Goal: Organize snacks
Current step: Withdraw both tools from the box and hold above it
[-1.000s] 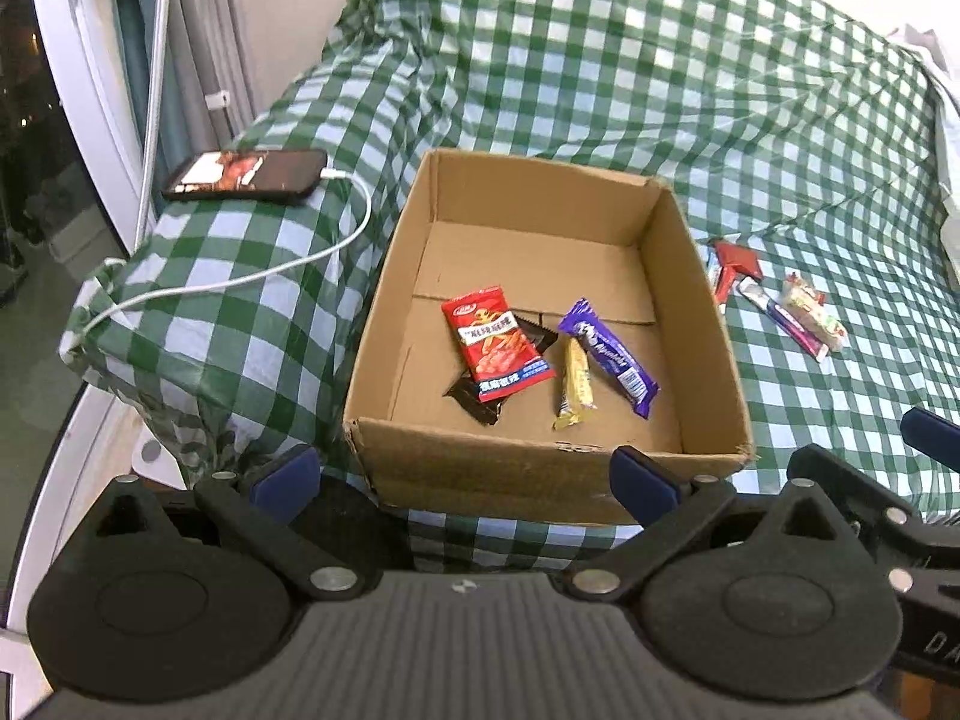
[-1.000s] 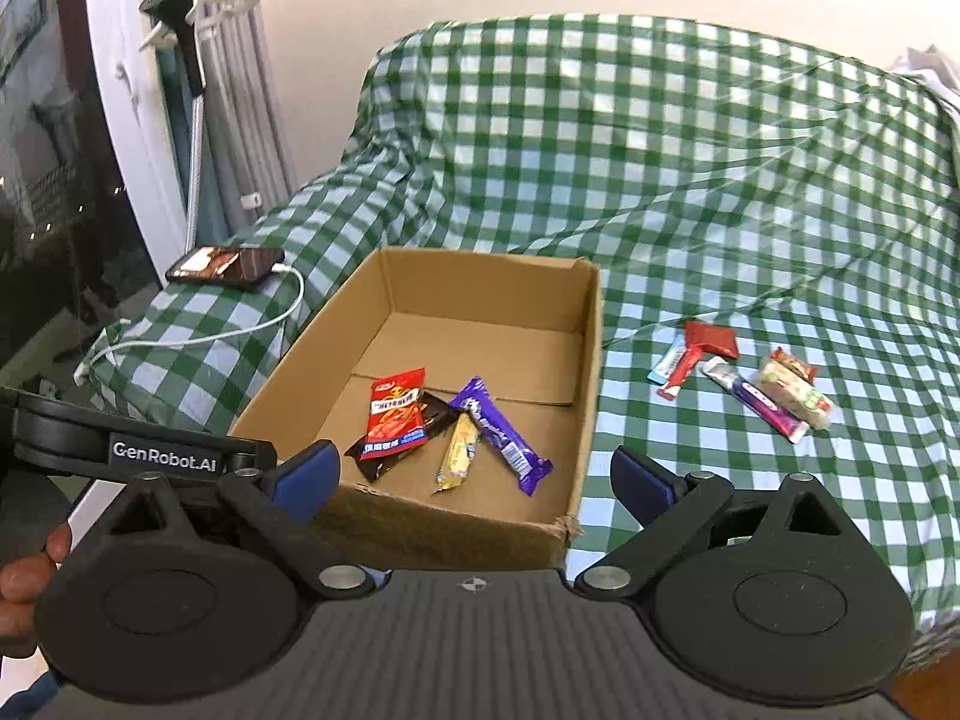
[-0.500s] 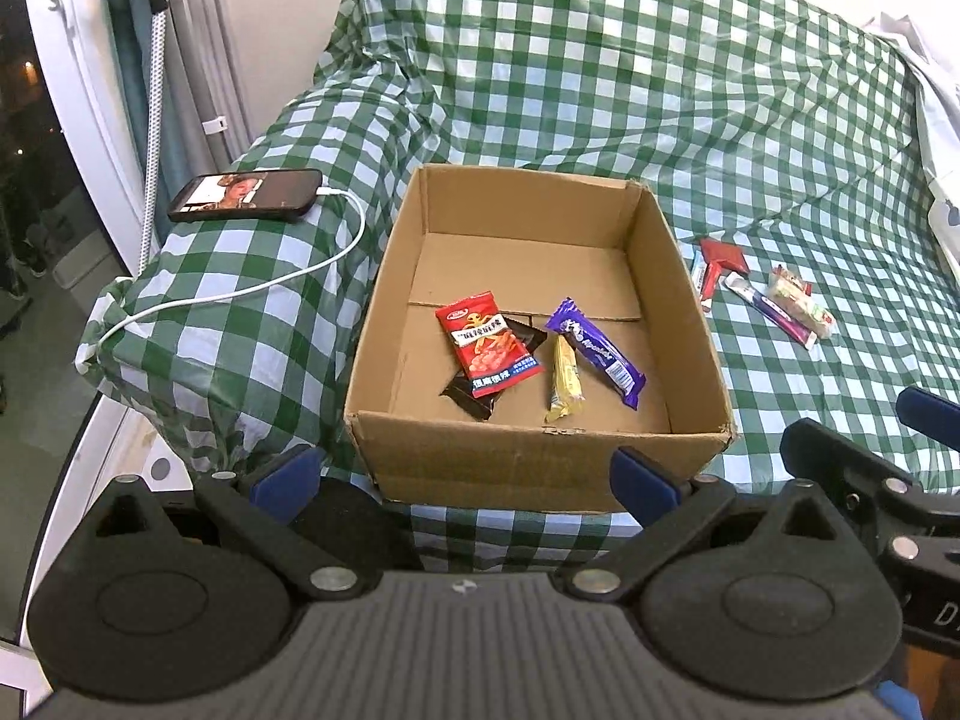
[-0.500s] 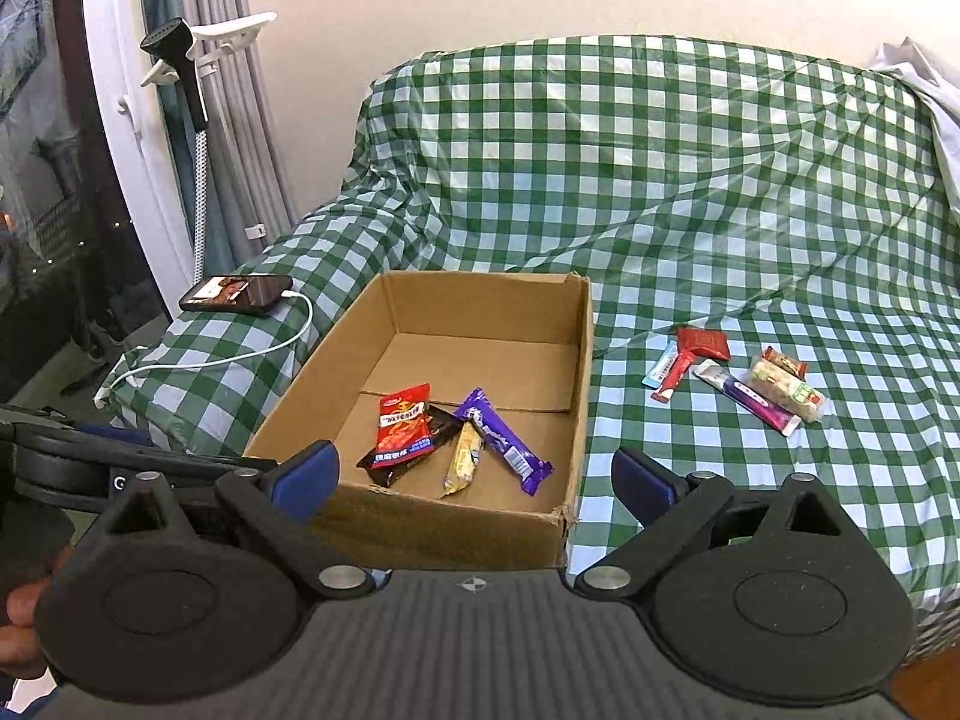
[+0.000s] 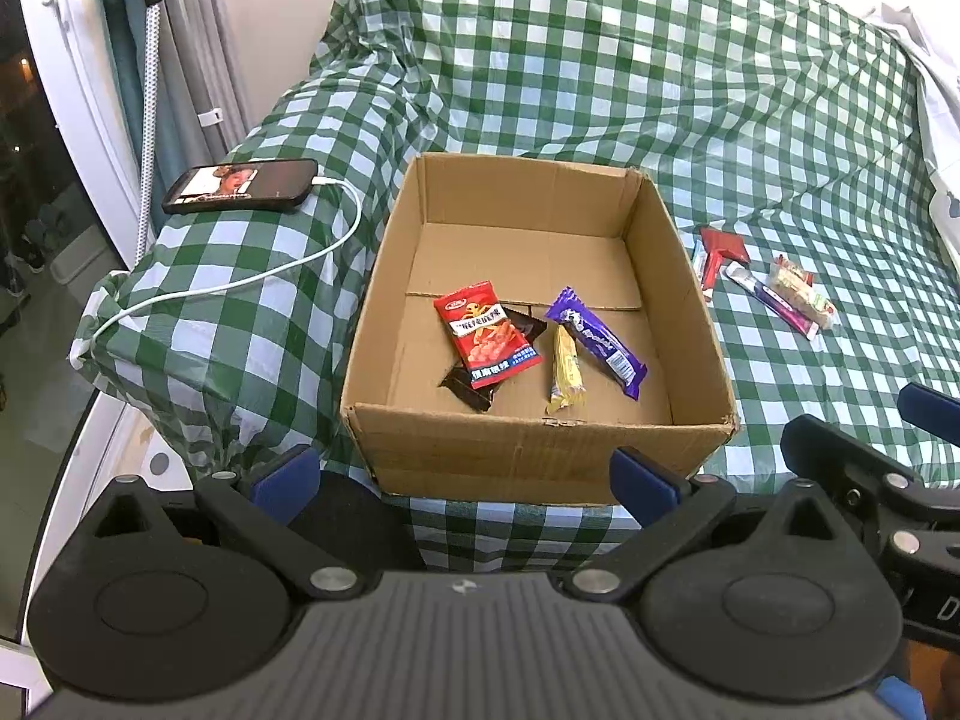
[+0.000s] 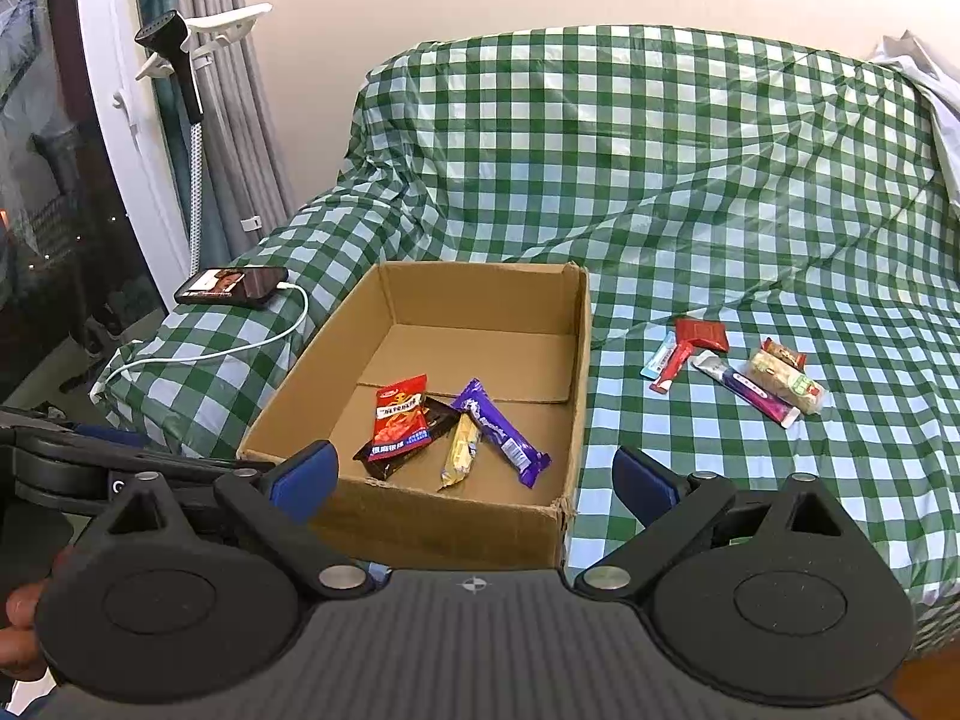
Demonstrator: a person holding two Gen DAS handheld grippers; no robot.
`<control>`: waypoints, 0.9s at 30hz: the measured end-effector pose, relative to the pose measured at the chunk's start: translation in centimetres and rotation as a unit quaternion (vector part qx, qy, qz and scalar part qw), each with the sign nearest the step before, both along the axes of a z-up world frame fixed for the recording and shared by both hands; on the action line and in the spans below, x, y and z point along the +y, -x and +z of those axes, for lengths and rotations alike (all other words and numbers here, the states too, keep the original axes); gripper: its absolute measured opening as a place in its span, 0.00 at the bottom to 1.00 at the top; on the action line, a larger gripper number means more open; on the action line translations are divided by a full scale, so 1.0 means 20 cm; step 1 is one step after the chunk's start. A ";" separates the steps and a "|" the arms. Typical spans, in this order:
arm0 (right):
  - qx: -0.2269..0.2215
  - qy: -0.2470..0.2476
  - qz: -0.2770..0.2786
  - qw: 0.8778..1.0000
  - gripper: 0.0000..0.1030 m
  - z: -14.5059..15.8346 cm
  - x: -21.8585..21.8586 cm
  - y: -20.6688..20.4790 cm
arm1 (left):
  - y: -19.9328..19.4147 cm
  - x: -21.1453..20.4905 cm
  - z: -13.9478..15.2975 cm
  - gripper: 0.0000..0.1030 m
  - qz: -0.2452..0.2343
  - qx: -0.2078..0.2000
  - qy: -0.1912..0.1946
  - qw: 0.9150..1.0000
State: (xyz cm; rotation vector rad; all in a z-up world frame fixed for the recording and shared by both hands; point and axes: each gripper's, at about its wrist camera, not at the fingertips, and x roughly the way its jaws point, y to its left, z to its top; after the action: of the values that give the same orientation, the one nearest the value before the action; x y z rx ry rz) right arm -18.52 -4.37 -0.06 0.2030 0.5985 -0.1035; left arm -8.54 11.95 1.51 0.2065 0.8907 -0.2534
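Four snacks (image 5: 528, 348) lie in the box (image 5: 540, 450), about five more (image 6: 732, 372) wait on the checked cover beside it, and both grippers (image 5: 465, 477) (image 6: 474, 474) hang spread and empty.

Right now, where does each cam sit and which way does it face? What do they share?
Left wrist: on the left hand-held gripper, open, low before the box, looking over it at the sofa; the right hand-held gripper shows at right.
Right wrist: on the right hand-held gripper, open, higher and further right, facing the same way; the left hand-held gripper and fingers show at left.
Shared: box, phone, loose snacks.
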 end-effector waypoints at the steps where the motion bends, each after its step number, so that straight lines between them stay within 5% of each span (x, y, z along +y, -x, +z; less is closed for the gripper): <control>1: 0.000 0.000 0.000 1.000 0.95 0.00 0.00 0.00 | 0.00 0.00 0.00 1.00 0.000 0.001 0.000 1.000; 27: 0.015 -0.009 -0.004 1.000 0.97 -0.04 -0.03 -0.04 | -0.02 -0.02 -0.03 1.00 0.001 0.013 -0.008 1.000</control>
State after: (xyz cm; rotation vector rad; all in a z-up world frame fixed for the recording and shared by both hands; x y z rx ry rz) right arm -17.79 -4.97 -0.83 0.2213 0.6292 -0.1083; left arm -8.04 11.58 0.85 0.2182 0.9197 -0.2477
